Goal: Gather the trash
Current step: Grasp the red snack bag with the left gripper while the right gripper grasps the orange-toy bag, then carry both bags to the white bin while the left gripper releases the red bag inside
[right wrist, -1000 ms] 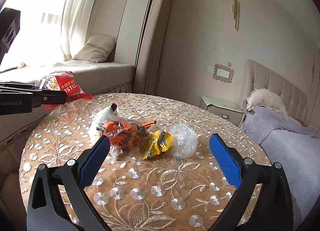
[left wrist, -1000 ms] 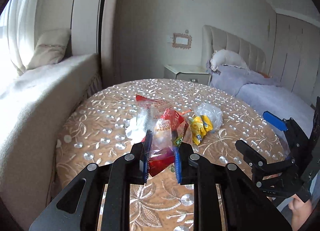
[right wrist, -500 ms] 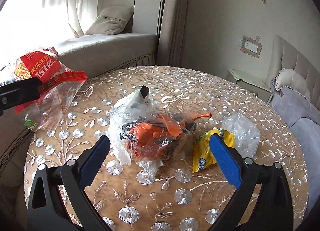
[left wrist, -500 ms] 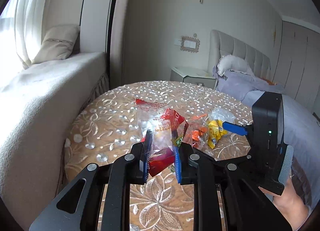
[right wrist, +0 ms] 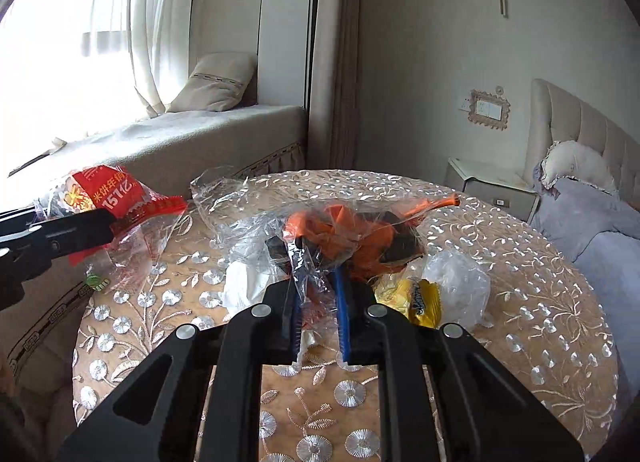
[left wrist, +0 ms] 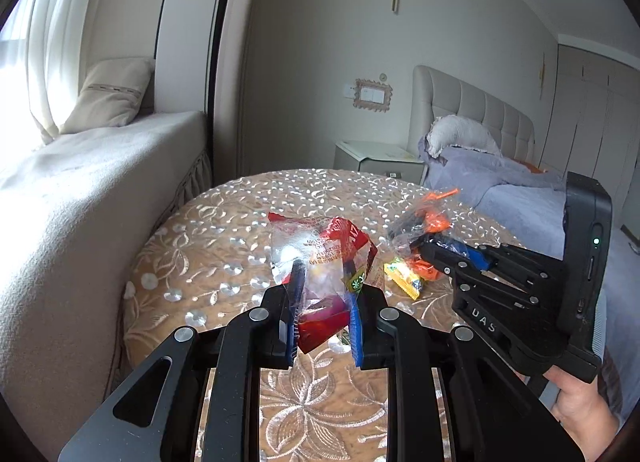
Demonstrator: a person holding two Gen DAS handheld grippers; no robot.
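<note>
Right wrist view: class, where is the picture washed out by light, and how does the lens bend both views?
Right wrist view: the window is blown out white behind the curtain. Both views: fisheye curving bends the wall edges, with dark corners; left wrist view: softer daylight, round table evenly lit.

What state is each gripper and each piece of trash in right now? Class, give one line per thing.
Left gripper: shut on the red and clear snack wrapper.
Red and clear snack wrapper: held, off the table.
Right gripper: shut on the clear bag of orange scraps.
Clear bag of orange scraps: pinched, crumpled.
Yellow snack packet: lying on the table.
Crumpled clear plastic: lying beside the yellow packet.
</note>
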